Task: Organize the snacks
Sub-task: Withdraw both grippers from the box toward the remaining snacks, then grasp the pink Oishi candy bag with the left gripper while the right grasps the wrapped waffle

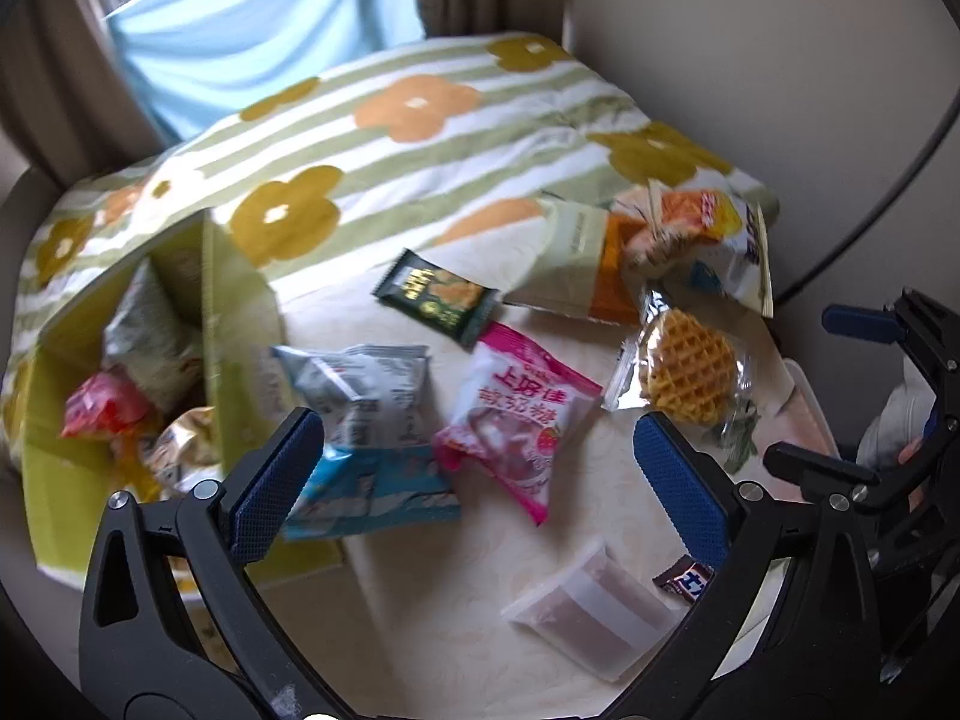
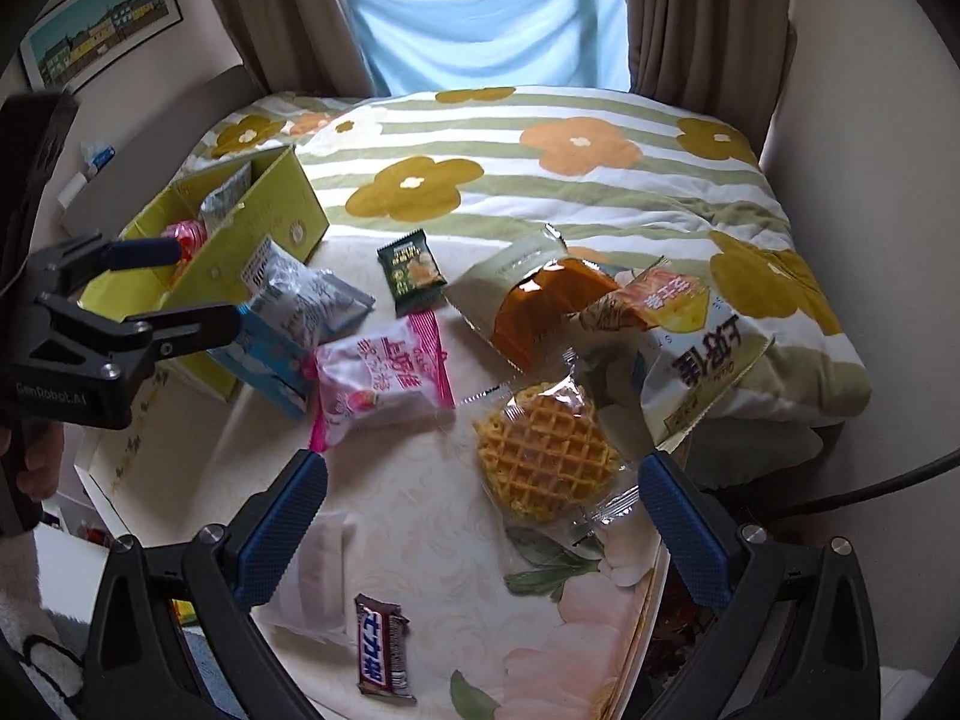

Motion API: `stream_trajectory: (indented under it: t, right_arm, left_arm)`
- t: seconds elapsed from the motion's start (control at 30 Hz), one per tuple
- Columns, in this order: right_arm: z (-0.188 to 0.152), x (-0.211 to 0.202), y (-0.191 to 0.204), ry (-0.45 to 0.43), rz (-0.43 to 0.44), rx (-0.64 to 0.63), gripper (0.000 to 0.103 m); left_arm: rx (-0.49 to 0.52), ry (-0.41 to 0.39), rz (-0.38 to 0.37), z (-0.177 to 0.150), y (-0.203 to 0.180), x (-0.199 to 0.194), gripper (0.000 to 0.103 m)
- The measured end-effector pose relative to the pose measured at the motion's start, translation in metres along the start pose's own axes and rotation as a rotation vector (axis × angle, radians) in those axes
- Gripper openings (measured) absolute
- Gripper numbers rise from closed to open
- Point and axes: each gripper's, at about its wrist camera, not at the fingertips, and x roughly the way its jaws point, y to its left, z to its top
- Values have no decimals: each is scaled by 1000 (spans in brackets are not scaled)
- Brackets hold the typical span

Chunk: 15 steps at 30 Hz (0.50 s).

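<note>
1. Left gripper (image 1: 480, 480): jaws apart, empty, above the pink candy bag (image 1: 516, 414).
2. Right gripper (image 2: 483, 516): jaws apart, empty, near the wrapped waffle (image 2: 543, 456).
3. Snacks lie scattered on the table (image 2: 420, 540); green box (image 2: 240, 258) at its left holds several packets.

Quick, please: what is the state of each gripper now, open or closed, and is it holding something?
Left gripper: jaws open, holding nothing.
Right gripper: jaws open, holding nothing.

Daylight from window (image 2: 480, 6); left view motion-blurred, right sharper; fisheye bending, dark corners.
</note>
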Motion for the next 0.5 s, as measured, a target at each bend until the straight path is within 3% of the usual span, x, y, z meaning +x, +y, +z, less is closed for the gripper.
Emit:
stream_trajectory:
  t: [0.23,0.5]
  right_arm:
    - [-5,32,-4,35,3,-49,103]
    - [-10,64,-13,97,1,-44,103]
  left_arm:
    - [169,138,-24,12,-25,65,103]
    - [244,272,-51,11,-28,122,103]
